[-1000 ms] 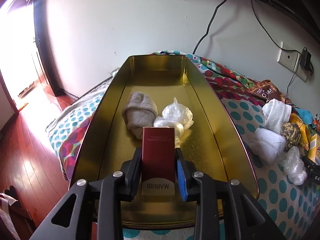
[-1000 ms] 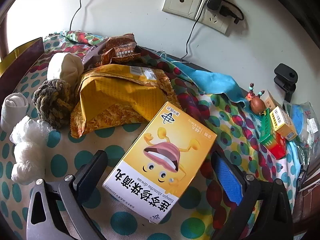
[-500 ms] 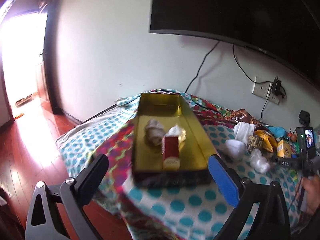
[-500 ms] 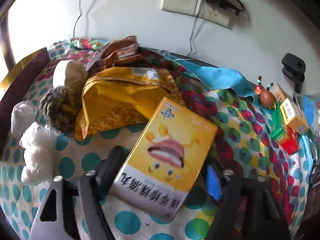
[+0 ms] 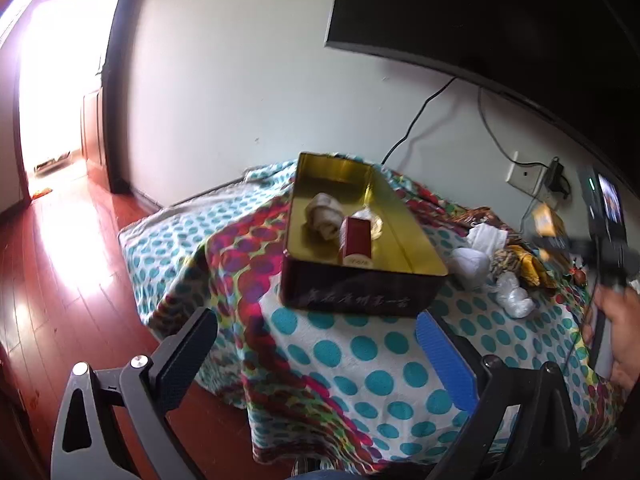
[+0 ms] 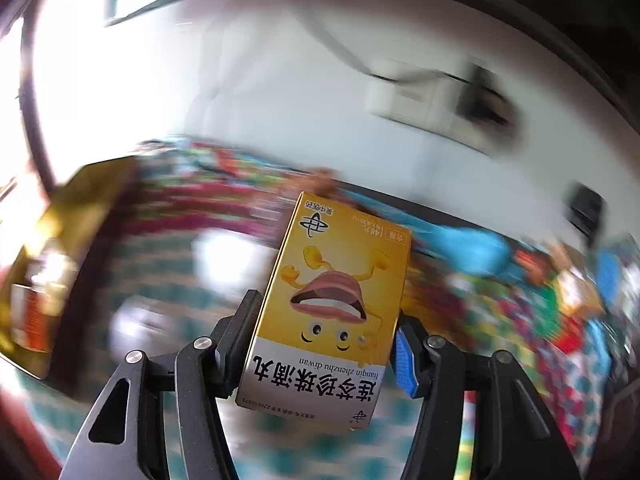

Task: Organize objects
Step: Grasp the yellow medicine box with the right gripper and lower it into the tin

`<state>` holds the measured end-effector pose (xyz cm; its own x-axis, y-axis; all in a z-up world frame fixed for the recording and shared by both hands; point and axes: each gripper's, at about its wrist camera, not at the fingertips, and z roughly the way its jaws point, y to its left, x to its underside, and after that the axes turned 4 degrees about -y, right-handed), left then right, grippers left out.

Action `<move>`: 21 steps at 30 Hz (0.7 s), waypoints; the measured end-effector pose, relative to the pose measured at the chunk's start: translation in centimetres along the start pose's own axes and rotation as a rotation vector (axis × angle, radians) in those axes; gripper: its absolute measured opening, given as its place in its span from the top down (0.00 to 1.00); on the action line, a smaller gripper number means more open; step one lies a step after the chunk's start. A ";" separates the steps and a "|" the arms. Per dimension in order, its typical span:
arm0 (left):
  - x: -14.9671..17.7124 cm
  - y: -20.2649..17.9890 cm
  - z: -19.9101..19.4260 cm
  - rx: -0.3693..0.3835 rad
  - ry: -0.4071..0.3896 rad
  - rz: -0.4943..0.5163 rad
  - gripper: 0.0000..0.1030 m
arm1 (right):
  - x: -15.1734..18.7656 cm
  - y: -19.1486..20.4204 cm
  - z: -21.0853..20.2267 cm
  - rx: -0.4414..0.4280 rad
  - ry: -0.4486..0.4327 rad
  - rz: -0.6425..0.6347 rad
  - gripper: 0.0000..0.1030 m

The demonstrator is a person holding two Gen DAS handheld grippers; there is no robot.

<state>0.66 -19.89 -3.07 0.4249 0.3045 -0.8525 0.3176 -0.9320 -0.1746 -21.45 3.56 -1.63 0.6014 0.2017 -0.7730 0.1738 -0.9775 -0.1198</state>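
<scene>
Left wrist view: the left gripper (image 5: 316, 352) hangs wide apart and empty before the gold tin (image 5: 416, 240), where a red box (image 5: 355, 236) stands on the dotted cloth (image 5: 360, 352). Right wrist view: the right gripper (image 6: 320, 344), having just narrowed, is clamped on the yellow medicine box (image 6: 332, 304), lifted above the cloth.

Daylight poured in through the open doorway (image 5: 52, 92) at the far left of the left wrist view, blown out to pure white and throwing a glaring patch across the glossy red wooden floor (image 5: 64, 248), while the pale wall stayed evenly lit. The fisheye lens bowed the dark flat screen (image 5: 500, 20) and blackened the corners. The right wrist view was smeared by heavy motion blur, with only the yellow cardboard box with a cartoon mouth (image 6: 336, 300) sharp and the white wall socket plate (image 6: 412, 100) streaked.
</scene>
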 end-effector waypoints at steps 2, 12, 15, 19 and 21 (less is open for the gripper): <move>-0.1 0.4 -0.1 -0.020 -0.006 -0.002 0.01 | -1.0 4.4 -0.1 -0.067 -0.008 -0.056 0.47; -0.6 2.6 -0.1 -0.068 -0.023 -0.066 0.01 | -1.1 19.2 0.2 -0.240 0.020 -0.226 0.47; -0.7 2.8 0.2 -0.065 -0.020 -0.079 0.01 | -0.5 19.9 0.8 -0.242 0.035 -0.236 0.47; -0.6 2.9 0.6 -0.060 -0.004 -0.077 0.01 | 0.3 20.8 1.4 -0.228 0.040 -0.261 0.46; -0.6 2.8 0.7 -0.056 -0.002 -0.075 0.01 | 0.4 21.0 1.6 -0.230 0.035 -0.256 0.46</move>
<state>0.73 -22.78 -3.38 0.3965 0.3730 -0.8388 0.3957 -0.8939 -0.2105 -18.81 -16.99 -5.43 0.5410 0.4444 -0.7140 0.4910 -0.8562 -0.1608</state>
